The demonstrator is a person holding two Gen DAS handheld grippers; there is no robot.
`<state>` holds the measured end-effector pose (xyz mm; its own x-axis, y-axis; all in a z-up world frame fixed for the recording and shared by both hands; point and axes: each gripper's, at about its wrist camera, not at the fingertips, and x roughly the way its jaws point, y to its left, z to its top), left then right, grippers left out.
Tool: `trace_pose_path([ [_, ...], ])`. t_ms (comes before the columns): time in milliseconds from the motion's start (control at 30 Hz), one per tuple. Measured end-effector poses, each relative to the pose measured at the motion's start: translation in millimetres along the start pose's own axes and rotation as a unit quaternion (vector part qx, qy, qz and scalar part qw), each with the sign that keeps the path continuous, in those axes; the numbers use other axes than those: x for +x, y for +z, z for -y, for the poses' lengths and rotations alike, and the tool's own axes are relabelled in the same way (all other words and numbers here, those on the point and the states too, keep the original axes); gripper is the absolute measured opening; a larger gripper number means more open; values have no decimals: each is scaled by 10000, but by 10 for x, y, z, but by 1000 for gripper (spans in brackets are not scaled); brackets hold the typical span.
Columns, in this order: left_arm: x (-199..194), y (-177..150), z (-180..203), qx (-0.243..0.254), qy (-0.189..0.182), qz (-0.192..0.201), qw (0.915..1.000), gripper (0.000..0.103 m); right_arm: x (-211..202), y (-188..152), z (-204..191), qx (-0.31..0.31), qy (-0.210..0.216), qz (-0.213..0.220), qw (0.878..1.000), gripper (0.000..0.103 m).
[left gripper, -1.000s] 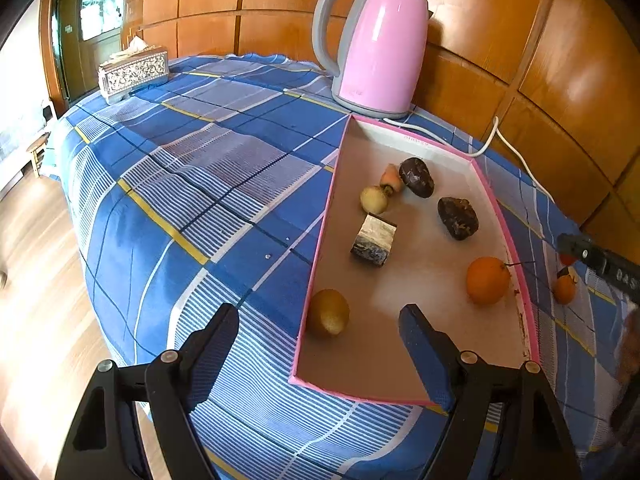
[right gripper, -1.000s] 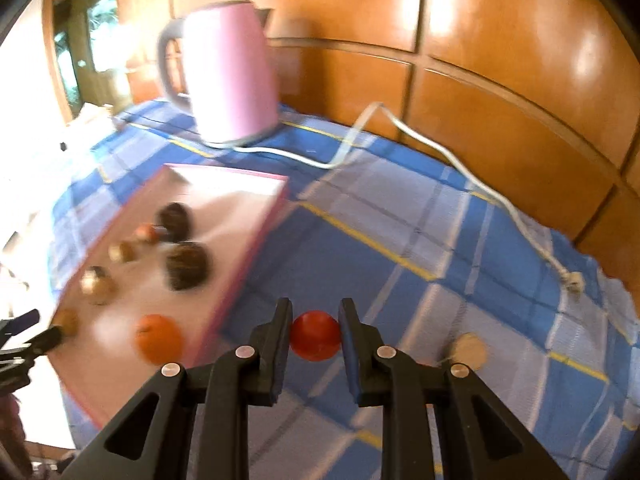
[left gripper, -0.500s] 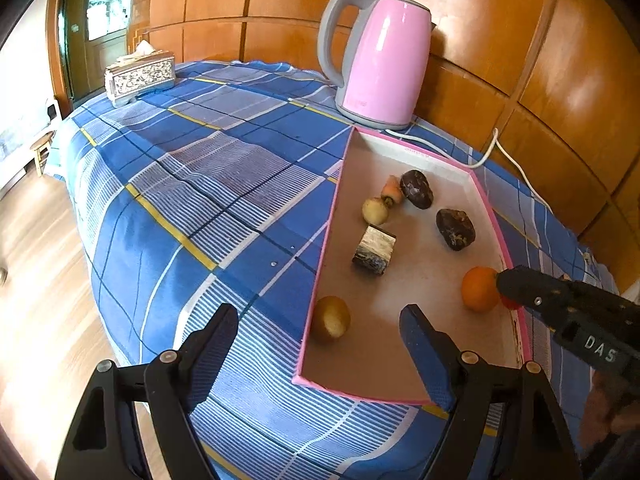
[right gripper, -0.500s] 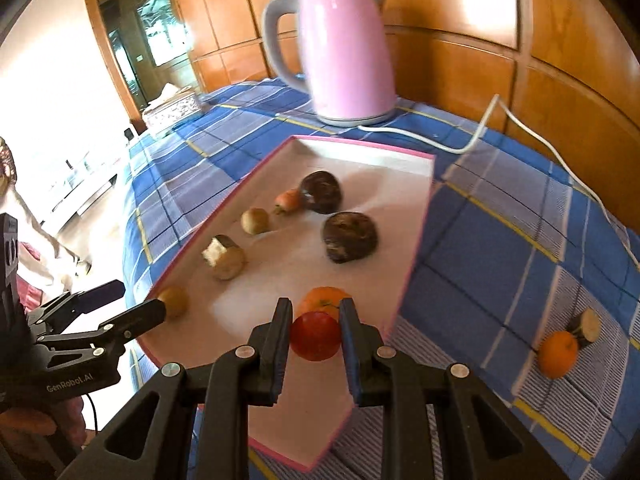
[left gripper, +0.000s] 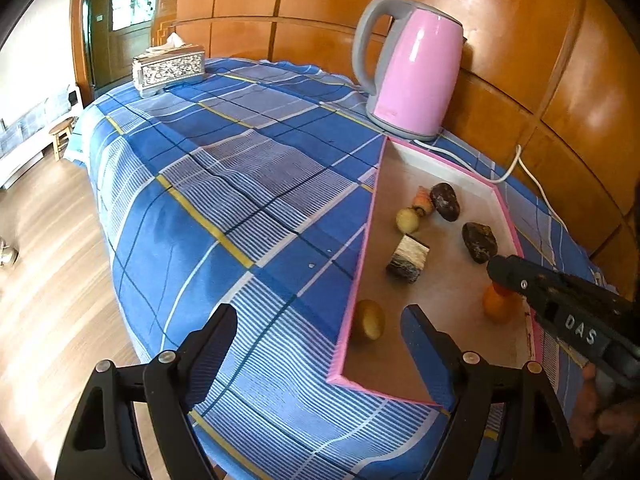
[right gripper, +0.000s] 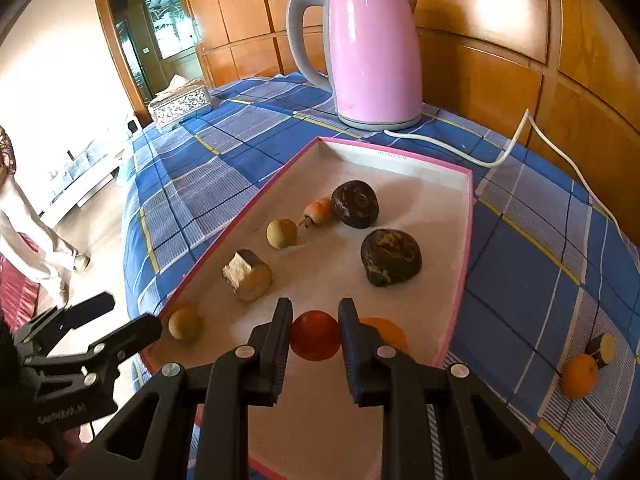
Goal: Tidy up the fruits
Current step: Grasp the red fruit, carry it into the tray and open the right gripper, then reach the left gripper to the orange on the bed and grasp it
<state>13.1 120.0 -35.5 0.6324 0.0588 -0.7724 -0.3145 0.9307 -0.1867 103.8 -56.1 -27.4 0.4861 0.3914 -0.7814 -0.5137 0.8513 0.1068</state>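
Note:
My right gripper [right gripper: 315,326] is shut on a small red fruit [right gripper: 315,340] and holds it over the near part of the pink-rimmed tray [right gripper: 464,240], beside an orange [right gripper: 386,332]. The tray holds two dark brown fruits [right gripper: 391,257], a cut chunk [right gripper: 248,275], a tan ball [right gripper: 281,233], a small orange-pink fruit [right gripper: 318,212] and a yellow-brown fruit [right gripper: 185,323]. My left gripper [left gripper: 320,344] is open and empty at the tray's near left corner [left gripper: 340,368]. An orange [right gripper: 579,376] and a dark cut piece [right gripper: 604,349] lie on the cloth to the right.
A pink kettle [right gripper: 368,52] stands behind the tray with its white cord [right gripper: 516,140] trailing right. A patterned tissue box [left gripper: 168,68] sits at the far left of the blue checked cloth [left gripper: 240,200]. Wooden panels back the table.
My right gripper has carried the red fruit further over the tray, toward its middle. My left gripper has stayed open near the tray's corner.

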Motion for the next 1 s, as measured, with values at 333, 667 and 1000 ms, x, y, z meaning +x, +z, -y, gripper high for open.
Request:
trace_pose_path([
  [333, -9, 5, -125, -237, 180, 54, 9995, 86, 188, 180, -14, 173, -284, 14, 9994, 25],
  [667, -22, 9, -126, -239, 175, 94, 9995, 87, 201, 106, 28, 410, -333, 4, 9986, 34],
  [1000, -46, -10, -42, -100, 88, 98, 9999, 87, -249, -88, 208, 740, -714, 477, 9936, 36],
])
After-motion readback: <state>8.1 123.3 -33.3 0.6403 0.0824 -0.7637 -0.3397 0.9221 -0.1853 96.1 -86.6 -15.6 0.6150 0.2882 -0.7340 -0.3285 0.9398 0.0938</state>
